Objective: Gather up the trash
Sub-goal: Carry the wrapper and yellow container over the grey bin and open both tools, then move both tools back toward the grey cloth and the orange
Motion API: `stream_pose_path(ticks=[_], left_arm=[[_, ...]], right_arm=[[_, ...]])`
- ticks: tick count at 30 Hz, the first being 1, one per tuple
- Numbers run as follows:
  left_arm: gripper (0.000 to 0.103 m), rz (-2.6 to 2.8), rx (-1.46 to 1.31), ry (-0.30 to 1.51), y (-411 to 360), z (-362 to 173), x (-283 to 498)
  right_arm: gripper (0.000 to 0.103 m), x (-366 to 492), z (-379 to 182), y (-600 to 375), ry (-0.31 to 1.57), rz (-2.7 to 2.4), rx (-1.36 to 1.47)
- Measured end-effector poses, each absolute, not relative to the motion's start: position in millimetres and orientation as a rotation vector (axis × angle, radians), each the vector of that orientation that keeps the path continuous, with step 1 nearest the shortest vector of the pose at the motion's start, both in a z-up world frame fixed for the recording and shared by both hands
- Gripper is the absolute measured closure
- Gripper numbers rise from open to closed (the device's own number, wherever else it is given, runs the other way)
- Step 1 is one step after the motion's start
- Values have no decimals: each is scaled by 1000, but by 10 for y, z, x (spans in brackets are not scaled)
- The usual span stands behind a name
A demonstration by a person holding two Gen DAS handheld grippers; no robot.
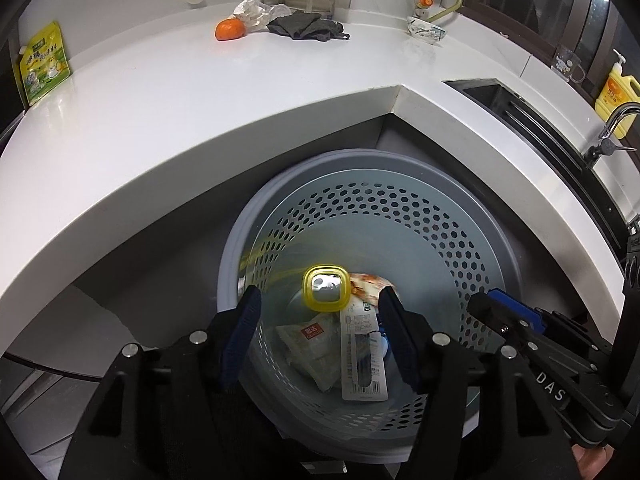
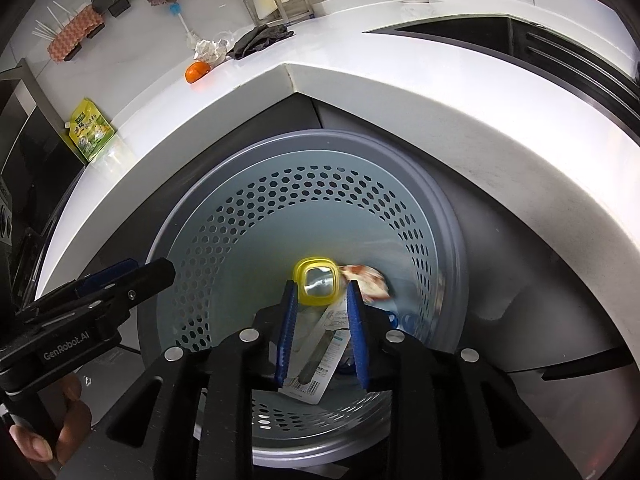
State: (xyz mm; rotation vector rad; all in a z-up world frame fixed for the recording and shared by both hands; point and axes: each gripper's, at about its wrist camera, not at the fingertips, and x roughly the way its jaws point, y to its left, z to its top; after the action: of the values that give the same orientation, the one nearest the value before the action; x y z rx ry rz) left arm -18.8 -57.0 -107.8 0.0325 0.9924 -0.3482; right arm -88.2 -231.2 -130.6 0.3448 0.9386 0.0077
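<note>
Two grippers: I see both above the grey bin (image 1: 400, 216), which stands on the floor in the corner under the white counter (image 1: 200, 92).
Left gripper (image 1: 320, 336): its fingers are wide apart and I see nothing between them; they hang over the mouth of the bin.
Right gripper (image 2: 322, 334): its fingers stand narrow but with a gap, and they hold nothing that I can see; the trash below shows between them.
Inside the bin: a yellow-rimmed cup (image 1: 326, 290) that looks blurred, a red and white wrapper (image 1: 368, 286), a clear snack packet (image 1: 316, 354) and a toothbrush package (image 1: 362, 354).
Trash on the counter: a crumpled paper (image 1: 252, 12) beside an orange (image 1: 229, 29), well apart from the bin.
Other things on the counter: a dark cloth (image 1: 308, 26), a green pouch (image 1: 42, 64) and a bowl (image 1: 426, 30).
</note>
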Motion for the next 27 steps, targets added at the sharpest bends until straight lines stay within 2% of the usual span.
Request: stream_pose_path(ticks=[7,9,15,22,27], left_arm=[[37,-336,37,974,-558,-1044,-199],[35,-331,39,970,-548,-1031,-201],[28,-305,40,943,-478,-946,-209],[18,-267,38,881,-349,-715,-175],[11,-234,34,821,-250,-474,-91]], right_arm=[[70,-905,-1275,-2339,926,7,356],[64,-913,-1261,-2348,921,6,356],[59,-932,-1197,-2347,905,5,348],[49,-919,-1024,-2281,859,16,305],[38,-840,-852,-2231,806,44,265]])
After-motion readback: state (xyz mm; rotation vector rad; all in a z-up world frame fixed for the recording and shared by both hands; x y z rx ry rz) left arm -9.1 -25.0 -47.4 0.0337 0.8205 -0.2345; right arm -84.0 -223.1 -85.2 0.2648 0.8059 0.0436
